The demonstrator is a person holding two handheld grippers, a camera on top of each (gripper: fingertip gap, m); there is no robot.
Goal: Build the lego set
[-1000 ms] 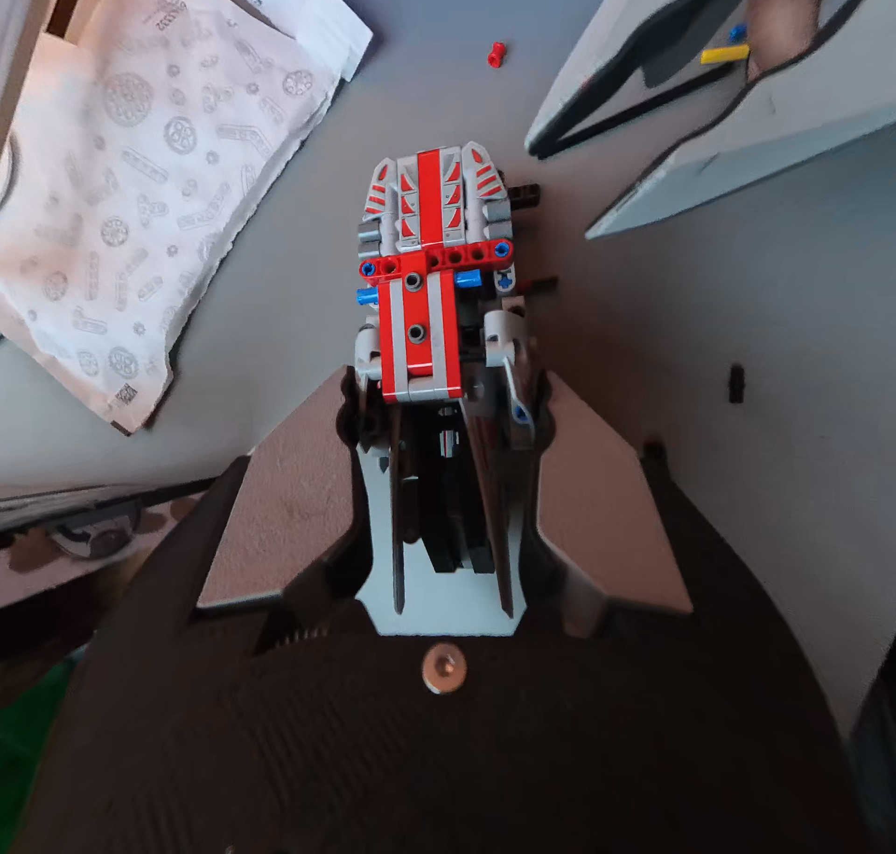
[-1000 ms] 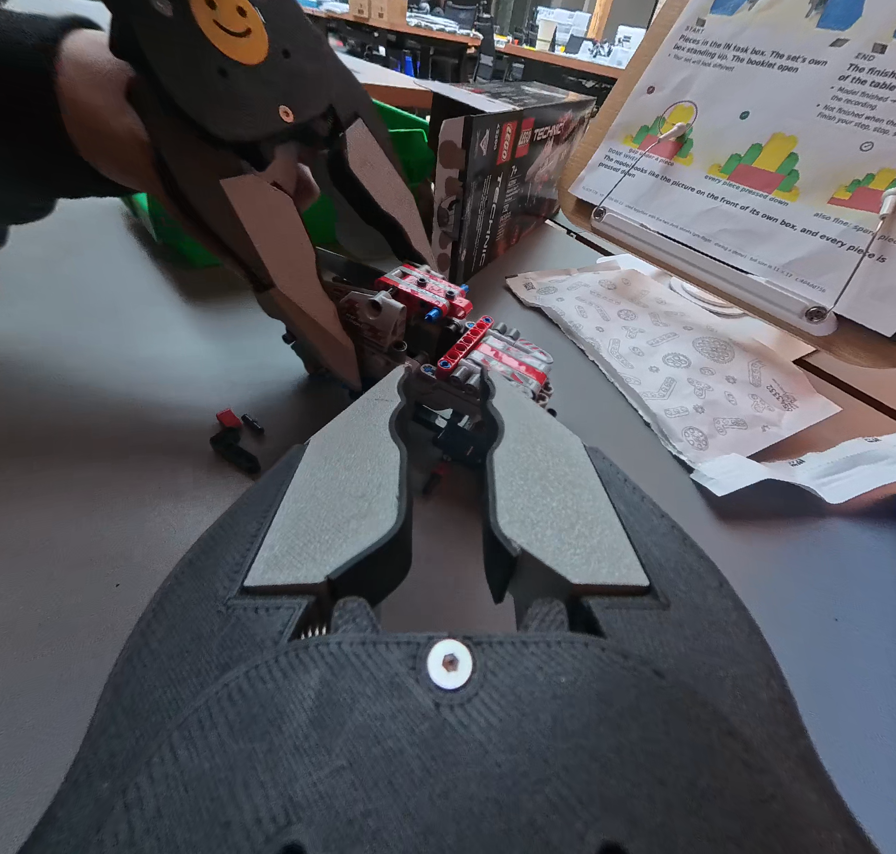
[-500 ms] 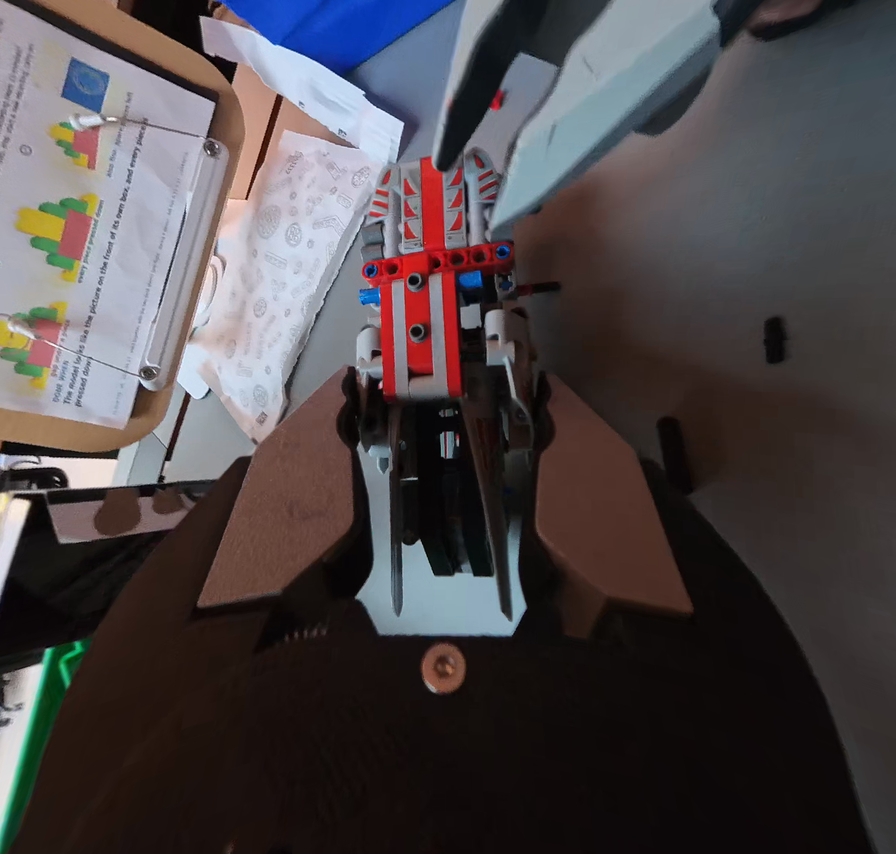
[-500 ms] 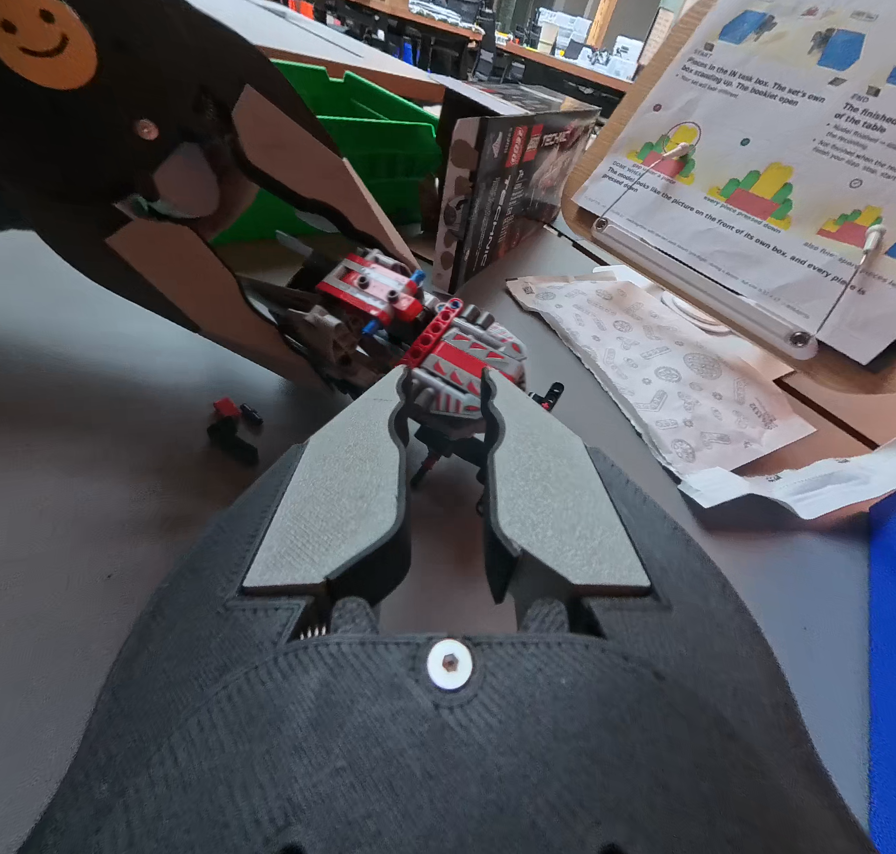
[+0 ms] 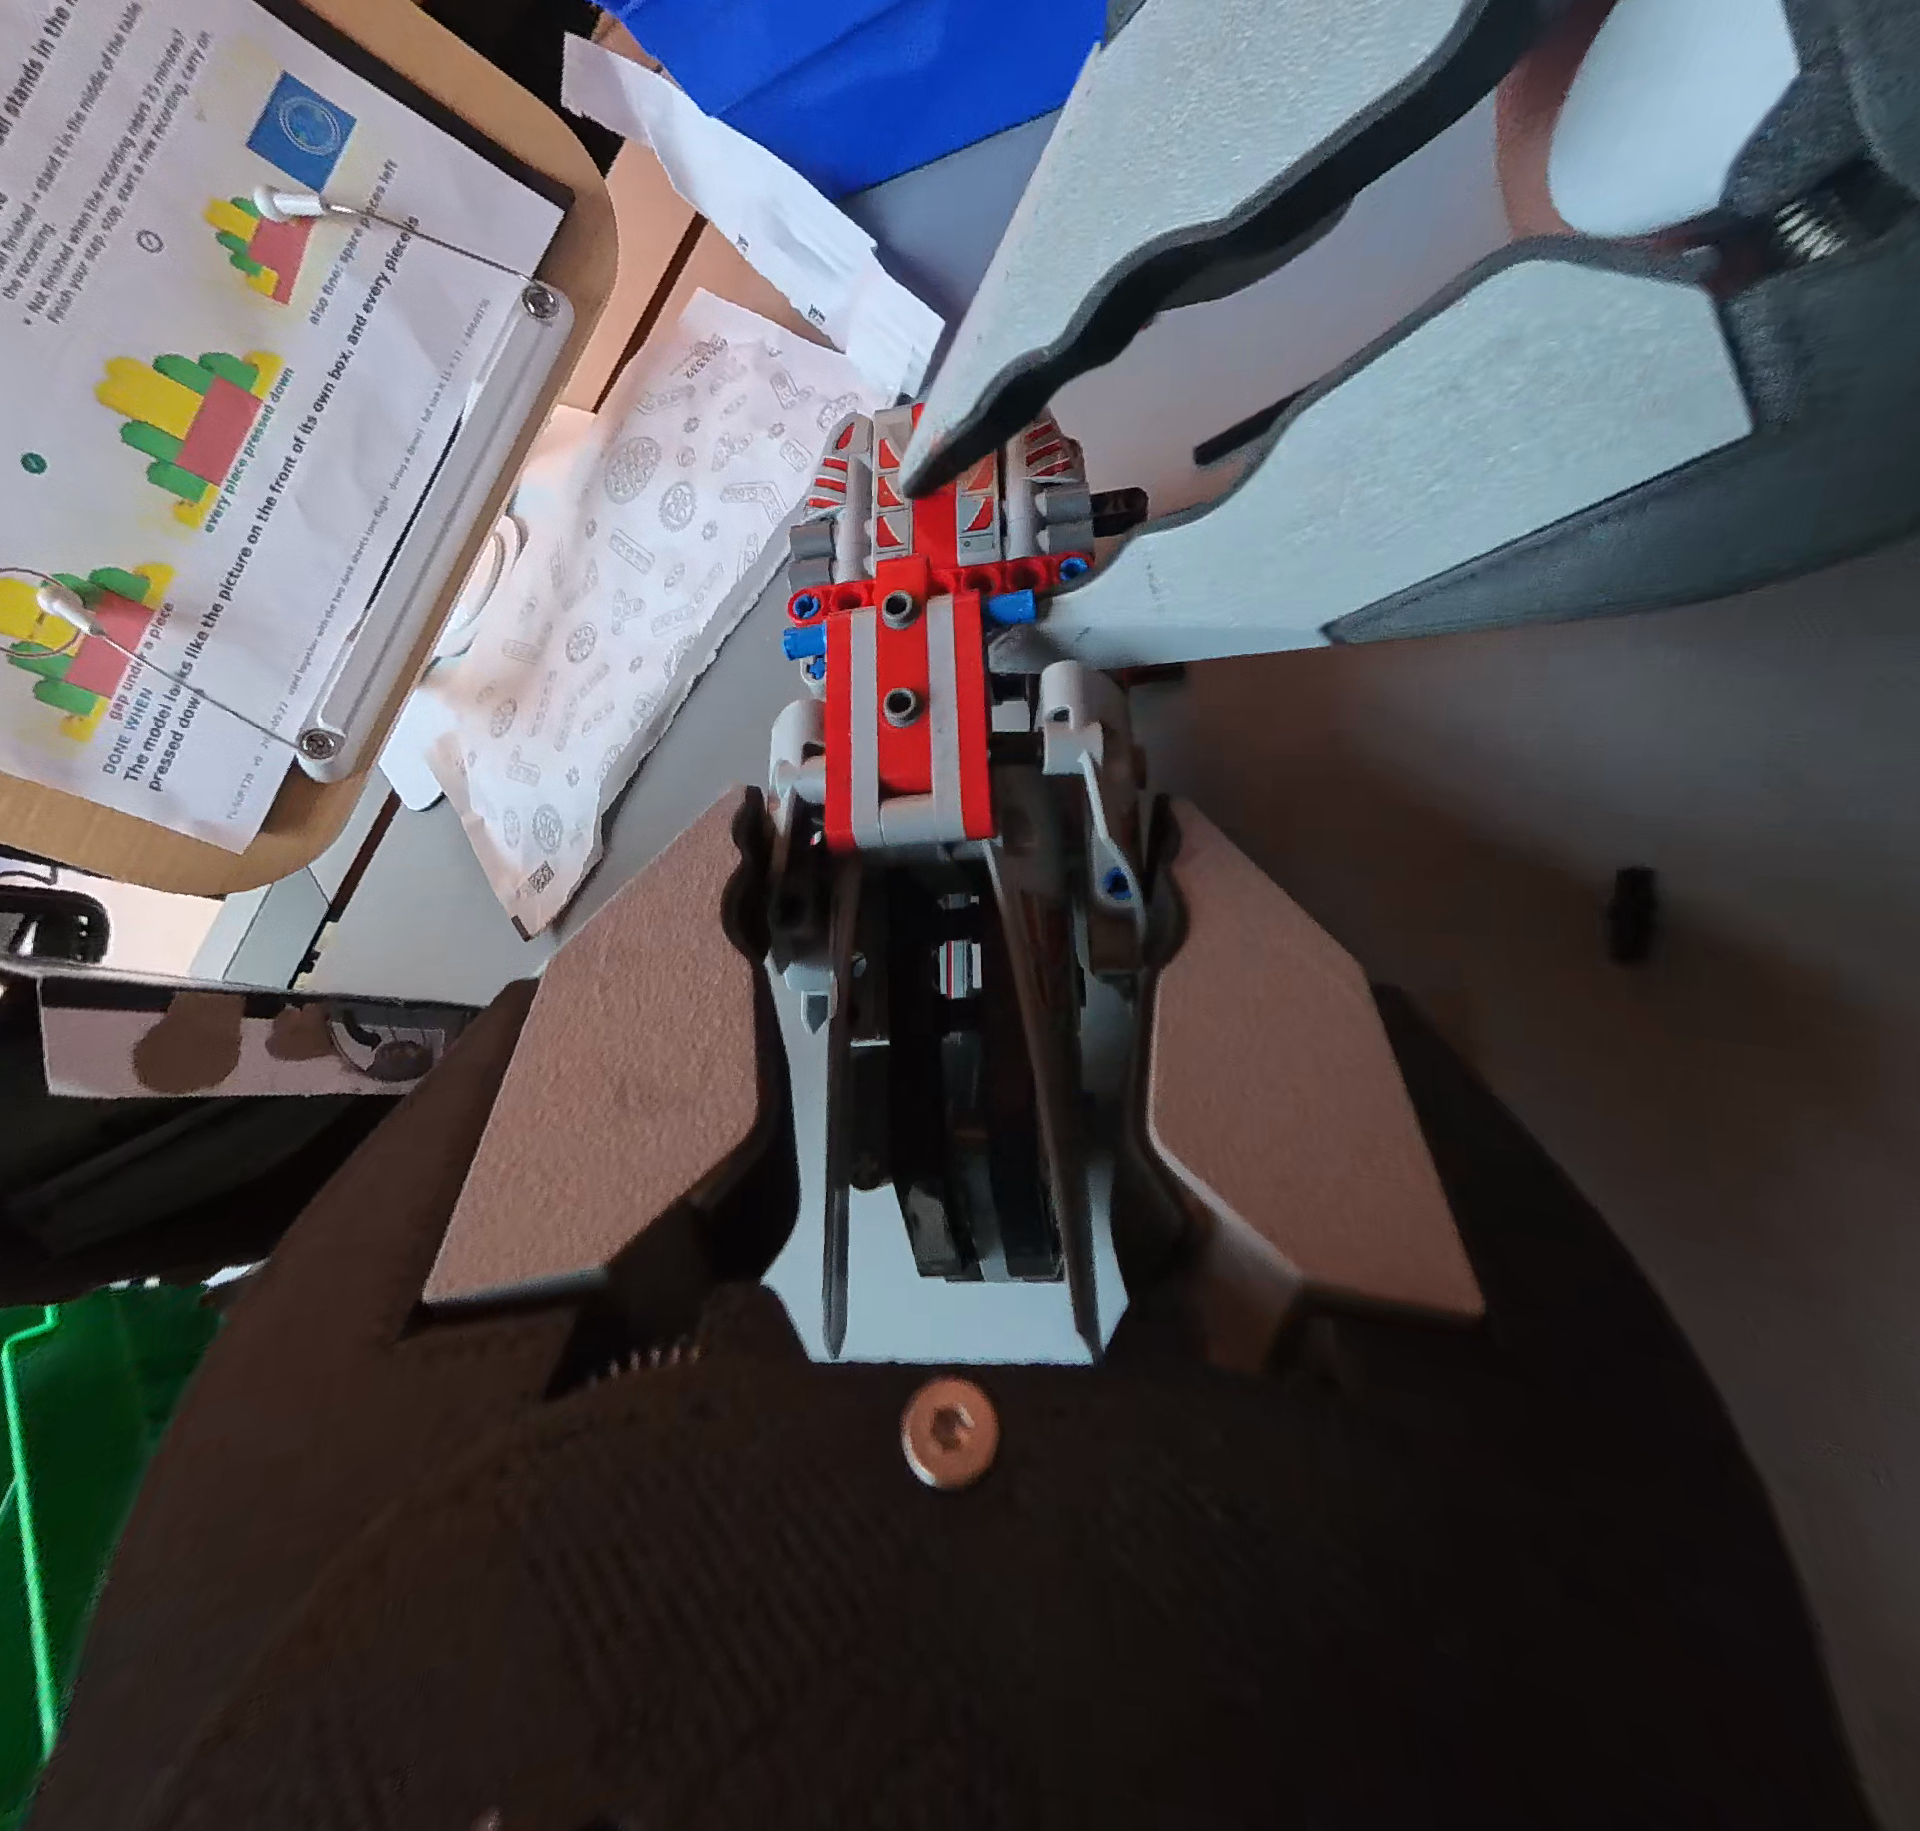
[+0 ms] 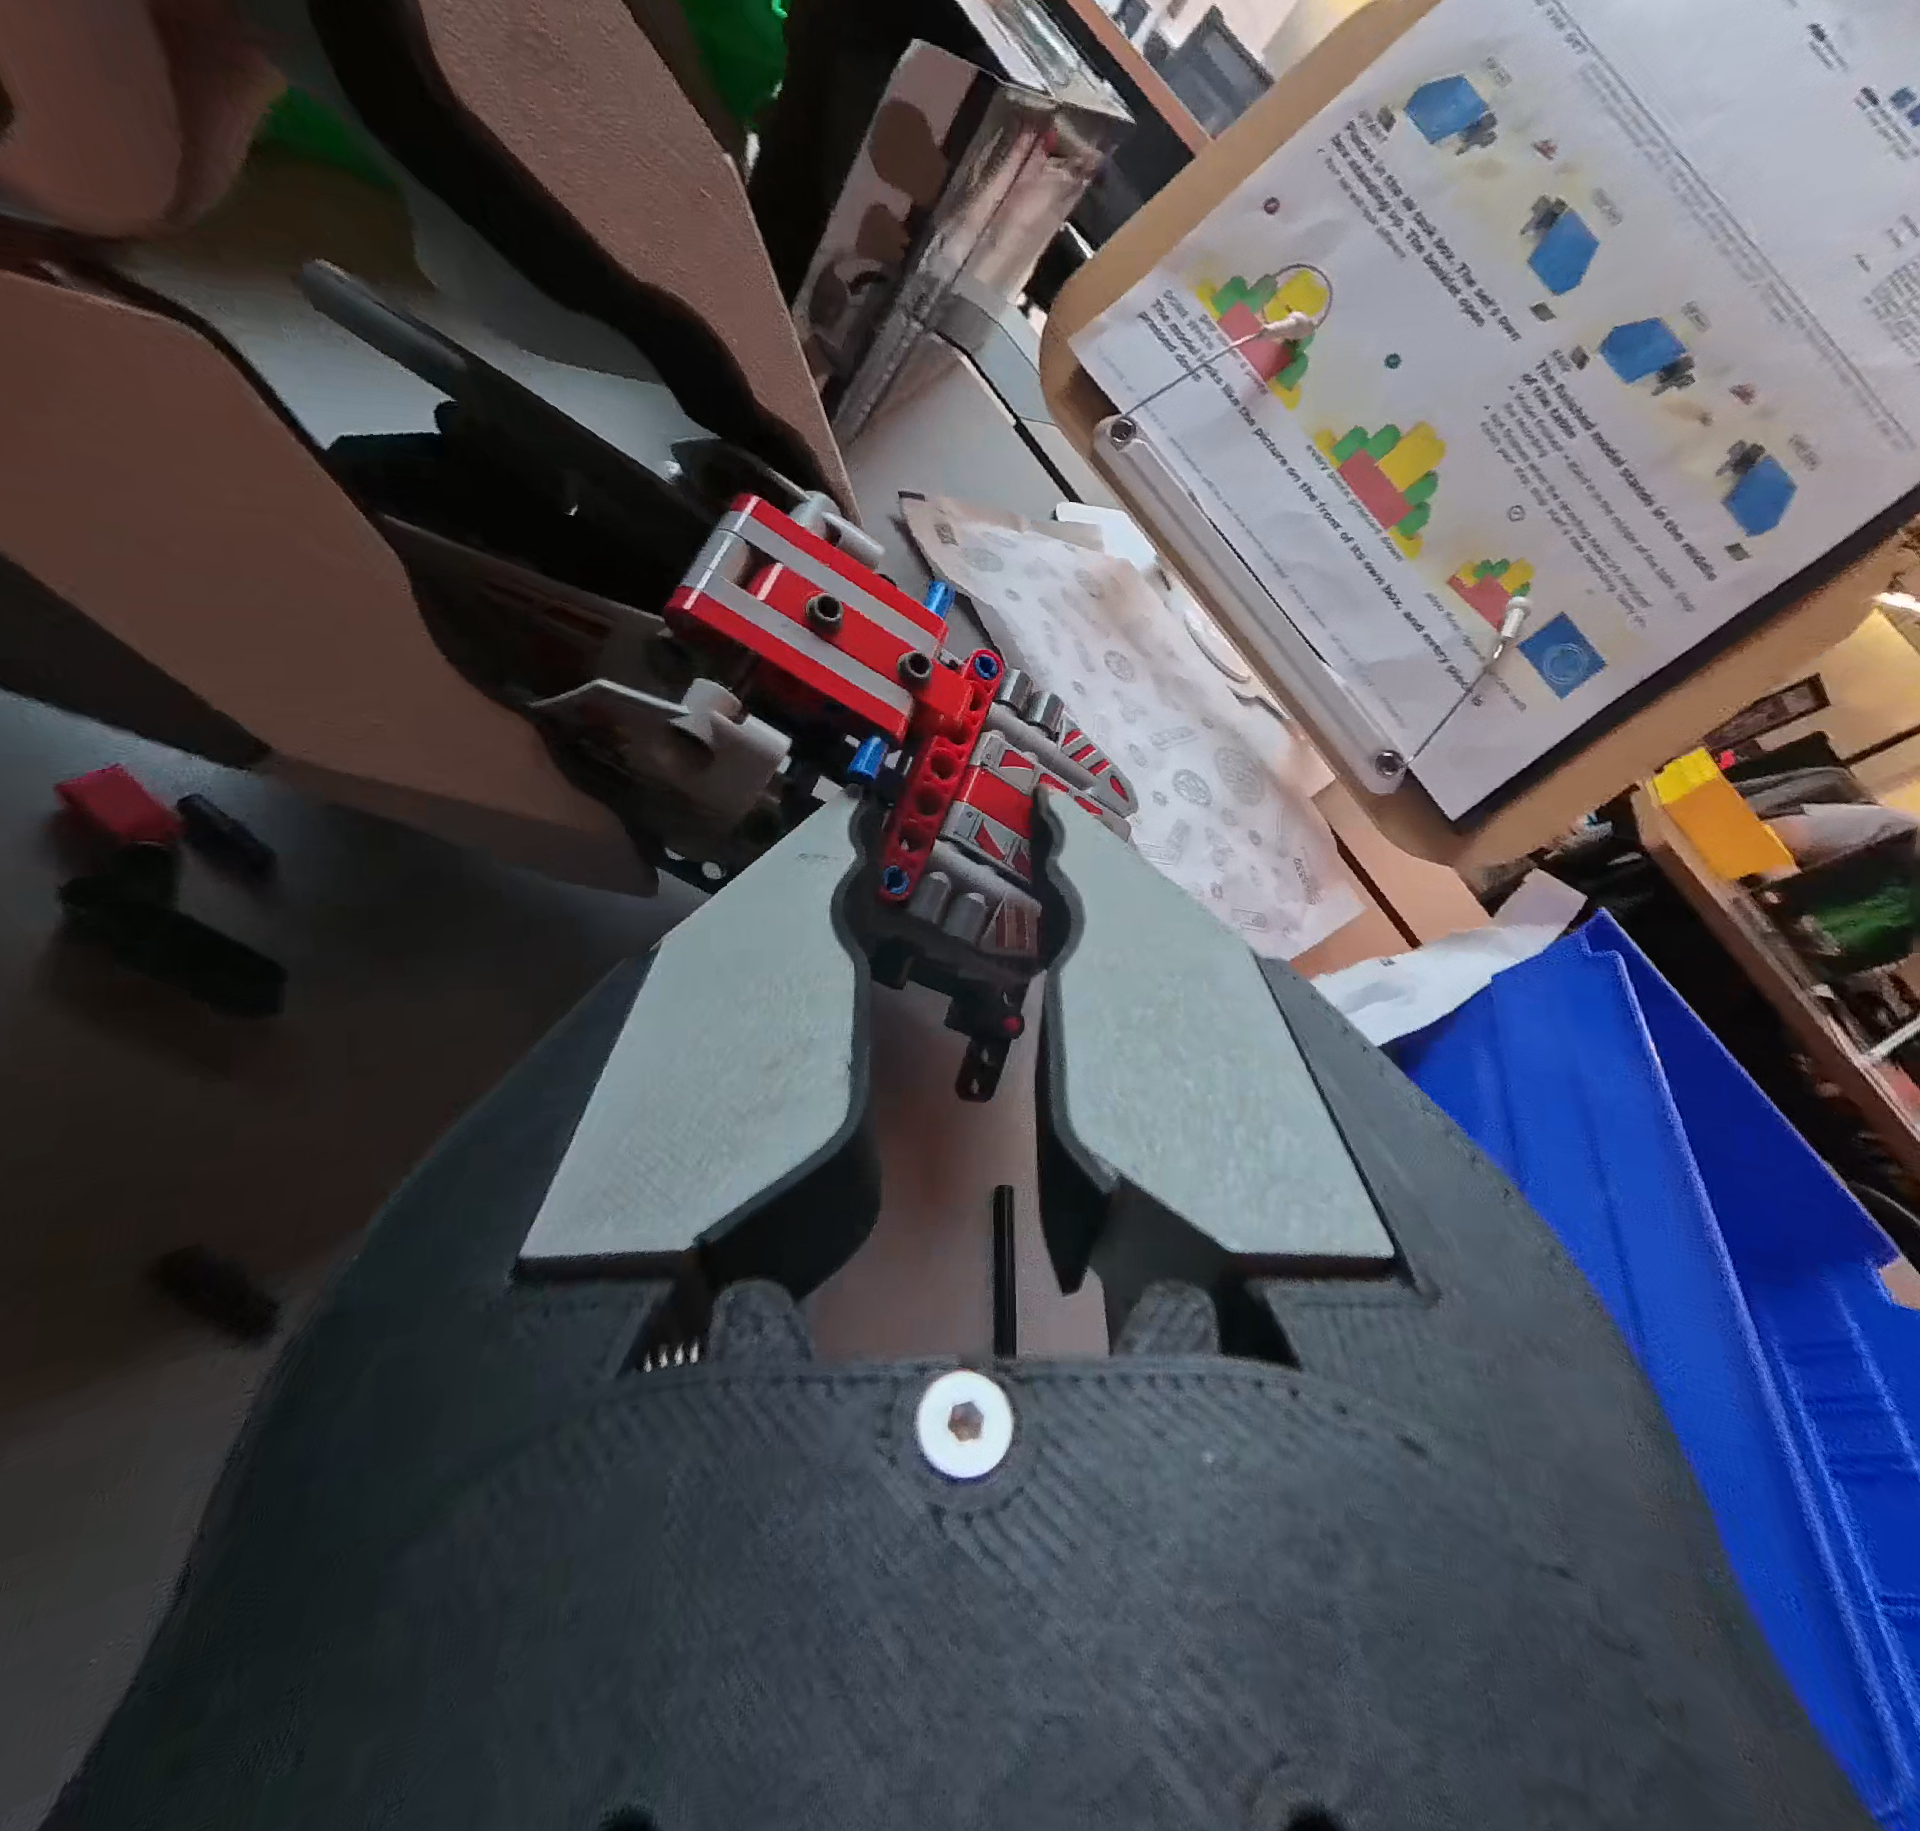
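At frame centre the left gripper (image 5: 951, 846) clamps the light, rigid but snap-apart model (image 5: 914, 701) by its rear while the right gripper (image 6: 951, 851) pinches its striped nose.

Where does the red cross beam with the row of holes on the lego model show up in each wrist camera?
Left wrist view: the red cross beam lies level just above centre, beyond the left gripper.
Right wrist view: the beam runs steeply at centre, above the right gripper.
Shared landmark: the patterned paper bag.
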